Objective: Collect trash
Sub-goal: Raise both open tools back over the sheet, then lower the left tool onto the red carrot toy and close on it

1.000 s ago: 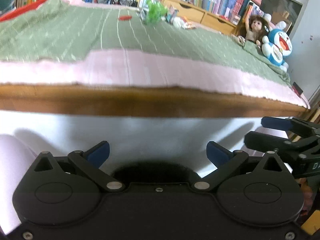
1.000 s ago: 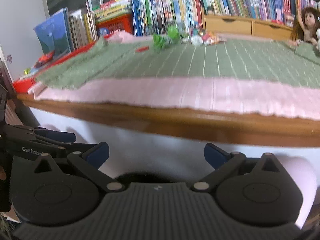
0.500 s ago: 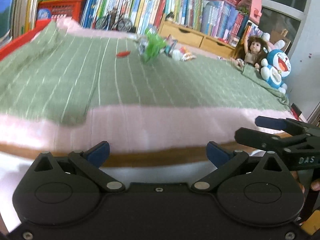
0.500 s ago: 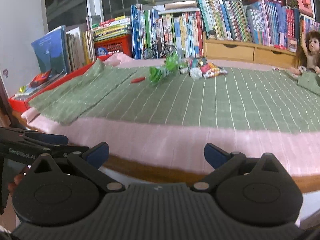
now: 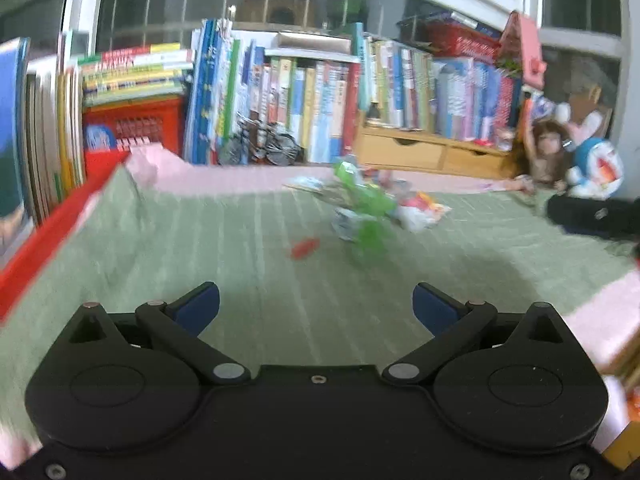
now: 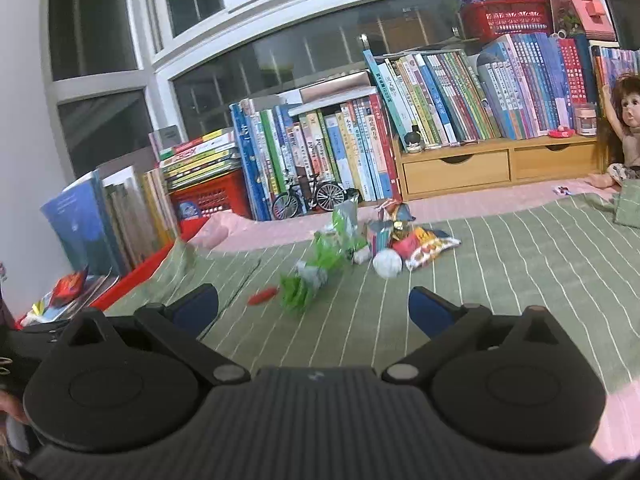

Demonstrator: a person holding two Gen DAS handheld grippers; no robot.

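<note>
Left wrist view
Left gripper [image 5: 316,306]: its blue-tipped black fingers are standing wide apart, gripping nothing, hovering over the near part of the green white-striped cloth [image 5: 240,264].
Trash pile: a crumpled green plastic wrapper [image 5: 366,208] is lying on that cloth far ahead of the fingers, blurred; a white and orange snack packet [image 5: 420,210] is touching its right side.
Small red scrap [image 5: 305,248]: lying on the cloth just left of the green wrapper, apart from it.
Background: a row of upright colourful books [image 5: 304,92] is standing behind the pile; a blue and white plush toy [image 5: 596,168] is sitting far right of the pile.
Right gripper: a dark shape at the right edge, too blurred to judge here.

Right wrist view
Right gripper [image 6: 314,306]: its blue-padded fingers are spreading wide, empty, above the striped cloth [image 6: 500,264].
Trash pile: the green wrapper [image 6: 320,260] is lying ahead between the fingers; a white crumpled paper ball [image 6: 387,263] is sitting just right of it, touching the red and yellow snack packet [image 6: 426,246].
Red scrap [image 6: 262,296]: lying left of the green wrapper, near it.
Background: a small black model bicycle [image 6: 308,198] is standing behind the pile, against the books [image 6: 440,92]; a light wooden drawer unit [image 6: 496,168] is sitting right of the bicycle; a brown-haired doll [image 6: 624,120] is leaning far right of the pile.
</note>
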